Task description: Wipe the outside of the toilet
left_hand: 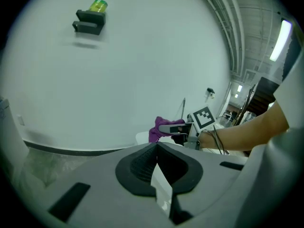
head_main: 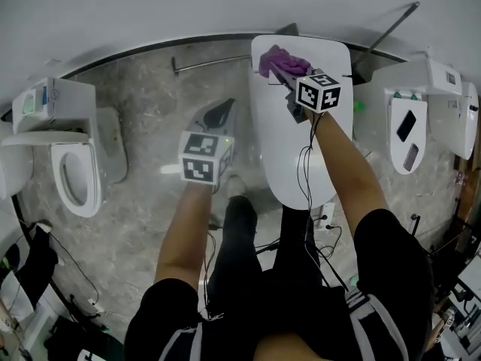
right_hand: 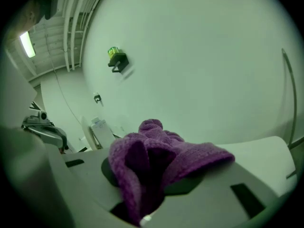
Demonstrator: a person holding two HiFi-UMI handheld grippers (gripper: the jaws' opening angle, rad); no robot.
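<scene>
A white toilet [head_main: 289, 153] with its lid down stands in the middle of the head view, against the white wall. My right gripper [head_main: 281, 74] is over its rear top, shut on a bunched purple cloth [head_main: 278, 56]. In the right gripper view the cloth [right_hand: 156, 158] fills the jaws and hides the fingertips, with the toilet's white top [right_hand: 259, 151] just beyond. My left gripper [head_main: 219, 114] hangs over the marble floor to the left of the toilet, shut with nothing held [left_hand: 156, 148]. From the left gripper view I see the cloth [left_hand: 156, 128] at the toilet's back.
Another toilet [head_main: 75, 175] with its seat showing stands at the left, and more white units [head_main: 409, 126] at the right. A metal bar [head_main: 210, 63] runs along the wall base. Cables [head_main: 323, 254] trail on the floor by the person's legs. A black holder [left_hand: 89, 22] hangs on the wall.
</scene>
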